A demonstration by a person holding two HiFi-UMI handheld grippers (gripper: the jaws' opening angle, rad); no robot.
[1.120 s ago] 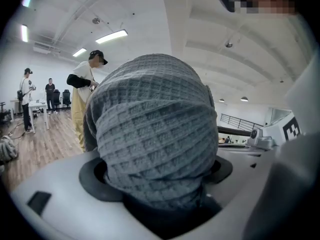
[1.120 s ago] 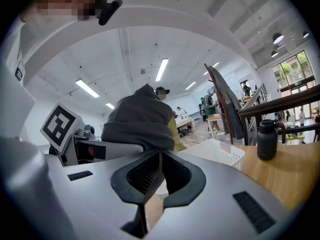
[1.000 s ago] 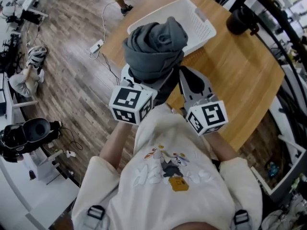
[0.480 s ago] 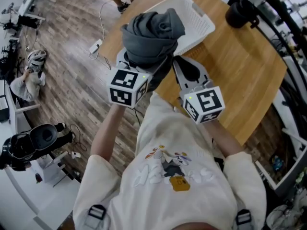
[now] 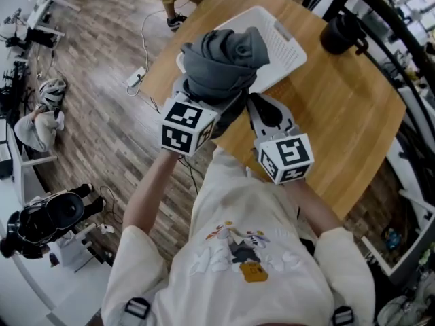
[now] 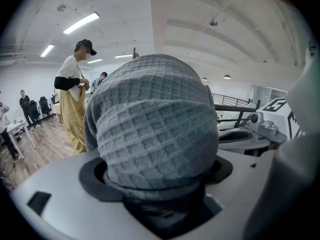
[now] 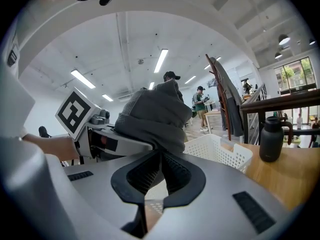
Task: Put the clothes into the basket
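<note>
L gripper [image 6: 159,184] clamped on grey waffle-knit garment [image 5: 224,63], bundle held up over near edge of white basket [image 5: 285,43]. R gripper [image 7: 160,159] jaws together, tips touching cloth underside, above wooden table [image 5: 340,107].

The grey sweater [image 5: 224,63] swallows your left tongs' [image 6: 160,189] jaws completely and covers the near corner of the basket [image 5: 285,46]. Your right tongs [image 7: 159,156] close right under its hem. Whether they pinch a fold is unclear; perhaps they only touch it. Your chest [image 5: 245,250] hides the near table [image 5: 340,107] edge.
</note>
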